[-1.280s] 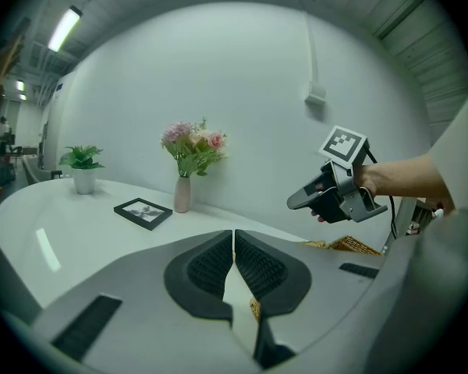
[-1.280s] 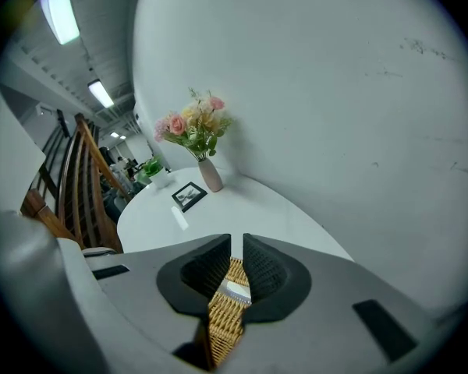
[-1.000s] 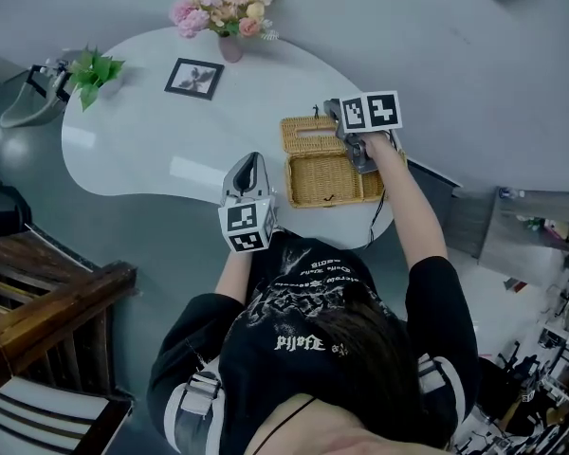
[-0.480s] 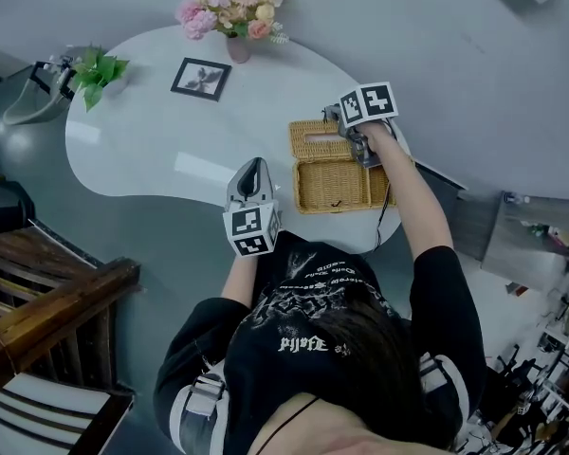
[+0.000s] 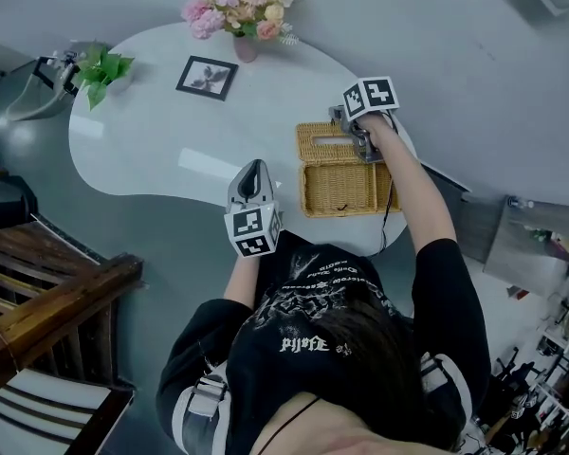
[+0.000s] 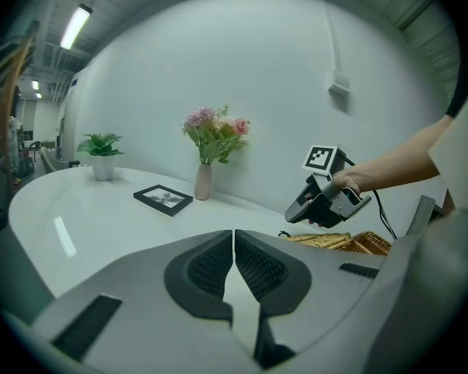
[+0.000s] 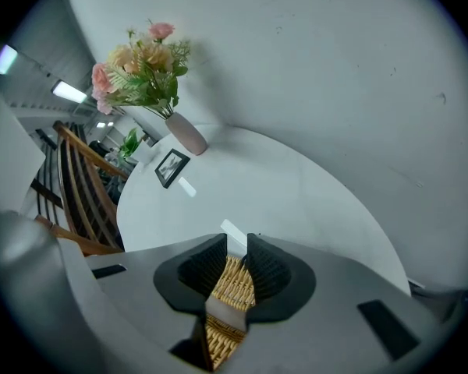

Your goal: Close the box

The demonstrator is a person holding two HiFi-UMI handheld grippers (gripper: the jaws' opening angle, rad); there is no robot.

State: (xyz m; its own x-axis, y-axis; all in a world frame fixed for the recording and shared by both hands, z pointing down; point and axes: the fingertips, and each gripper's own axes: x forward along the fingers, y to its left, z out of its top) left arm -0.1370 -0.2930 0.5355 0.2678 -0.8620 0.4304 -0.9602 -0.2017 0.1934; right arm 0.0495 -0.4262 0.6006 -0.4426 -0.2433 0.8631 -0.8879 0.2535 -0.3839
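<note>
A wicker box (image 5: 346,188) stands open near the table's right edge. Its slotted wicker lid (image 5: 322,141) is raised at the far side. My right gripper (image 5: 345,127) points steeply down over the lid's far right part. Its jaws have just been opening. In the right gripper view (image 7: 235,255) the wicker lid (image 7: 232,283) shows in the gap between the pads, which stand apart and do not seem to press on it. My left gripper (image 5: 251,167) is shut and empty at the table's near edge, left of the box; its own view (image 6: 234,236) shows the right gripper (image 6: 295,211).
The white table (image 5: 171,131) carries a vase of flowers (image 5: 244,8), a black picture frame (image 5: 207,76) and a potted plant (image 5: 100,67) at its far side. Dark wooden furniture (image 5: 47,301) stands at the left. A cable (image 5: 387,221) hangs off the right gripper.
The right gripper has sunk and tipped further down over the lid, and the gap between its pads is wider than before. The left gripper has sunk slightly.
</note>
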